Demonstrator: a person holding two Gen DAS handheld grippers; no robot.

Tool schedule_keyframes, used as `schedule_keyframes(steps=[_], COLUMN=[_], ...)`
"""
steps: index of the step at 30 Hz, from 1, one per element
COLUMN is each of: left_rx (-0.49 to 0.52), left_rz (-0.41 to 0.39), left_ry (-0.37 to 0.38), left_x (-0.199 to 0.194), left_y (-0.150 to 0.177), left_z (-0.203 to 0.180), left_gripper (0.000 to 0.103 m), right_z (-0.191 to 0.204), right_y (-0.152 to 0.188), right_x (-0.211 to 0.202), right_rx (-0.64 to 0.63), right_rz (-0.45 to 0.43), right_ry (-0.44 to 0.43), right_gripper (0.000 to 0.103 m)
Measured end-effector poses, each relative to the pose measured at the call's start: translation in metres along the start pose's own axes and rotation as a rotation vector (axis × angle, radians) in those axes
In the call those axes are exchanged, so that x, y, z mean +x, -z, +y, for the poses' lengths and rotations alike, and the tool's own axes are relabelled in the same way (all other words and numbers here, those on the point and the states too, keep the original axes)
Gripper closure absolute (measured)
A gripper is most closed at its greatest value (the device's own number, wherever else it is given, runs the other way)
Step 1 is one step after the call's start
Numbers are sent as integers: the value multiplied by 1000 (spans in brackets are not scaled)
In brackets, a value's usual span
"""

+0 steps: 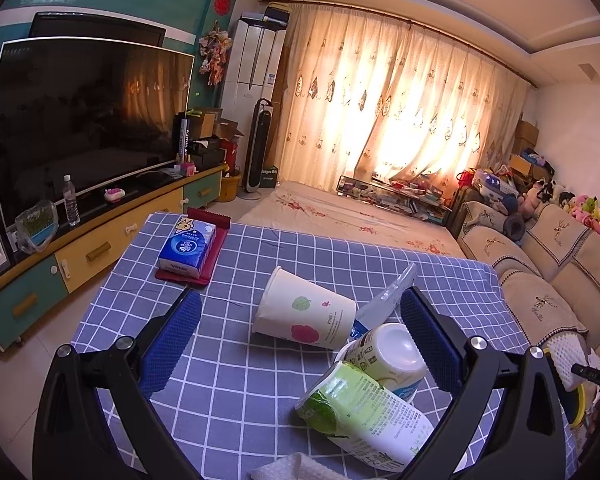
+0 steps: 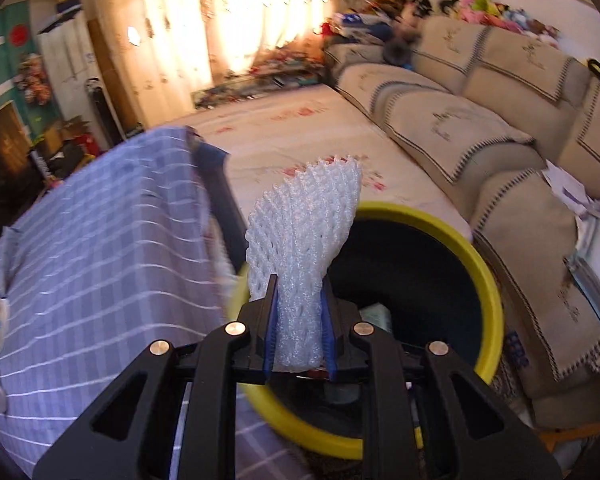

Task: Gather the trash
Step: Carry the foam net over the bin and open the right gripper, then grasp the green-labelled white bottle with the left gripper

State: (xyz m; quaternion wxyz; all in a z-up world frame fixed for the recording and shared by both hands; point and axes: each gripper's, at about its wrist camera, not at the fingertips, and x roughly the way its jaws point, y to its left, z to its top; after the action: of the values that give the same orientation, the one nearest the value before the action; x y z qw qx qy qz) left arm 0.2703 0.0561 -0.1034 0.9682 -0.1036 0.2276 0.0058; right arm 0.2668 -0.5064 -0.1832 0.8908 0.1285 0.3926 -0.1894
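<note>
The right gripper (image 2: 298, 320) is closed tightly on a white foam fruit net (image 2: 304, 240), whose lower part is pinched between the blue pads while the upper part fans out above them. It hangs over the near rim of a round bin with a yellow rim and dark inside (image 2: 488, 280), which stands on the floor between the table and the beige sofa (image 2: 480, 128). Some trash already lies at the bottom of this bin.

The left gripper (image 1: 300, 332) has its jaws wide apart and holds nothing. It hovers above the table covered with a blue checked cloth (image 1: 228, 380). Between its fingers, on the cloth, lie a white paper cup with fruit prints (image 1: 304, 314) on its side, a small white plastic bottle (image 1: 392, 354) and a white carton with a green label (image 1: 360, 412) nearest to the camera. A clear plastic wrapper (image 1: 388, 296) lies just behind the cup. At the far left of the table, a blue tissue pack (image 1: 186, 250) rests on a dark red tray (image 1: 214, 248).
</note>
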Motion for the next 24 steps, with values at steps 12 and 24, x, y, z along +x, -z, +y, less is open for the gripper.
schedule_keyframes(steps=[12, 24], left_rx=[19, 81], left_rz=[14, 169], left_ry=[9, 145], left_x=[5, 20], left_y=[2, 16], left_z=[-5, -20], left_gripper=[5, 5], right_z=[8, 132], right_y=[-4, 2], right_x=[-17, -41], right_rx=[10, -174], right_rz=[-86, -200], right_ry=[44, -196], right_gripper=[53, 48])
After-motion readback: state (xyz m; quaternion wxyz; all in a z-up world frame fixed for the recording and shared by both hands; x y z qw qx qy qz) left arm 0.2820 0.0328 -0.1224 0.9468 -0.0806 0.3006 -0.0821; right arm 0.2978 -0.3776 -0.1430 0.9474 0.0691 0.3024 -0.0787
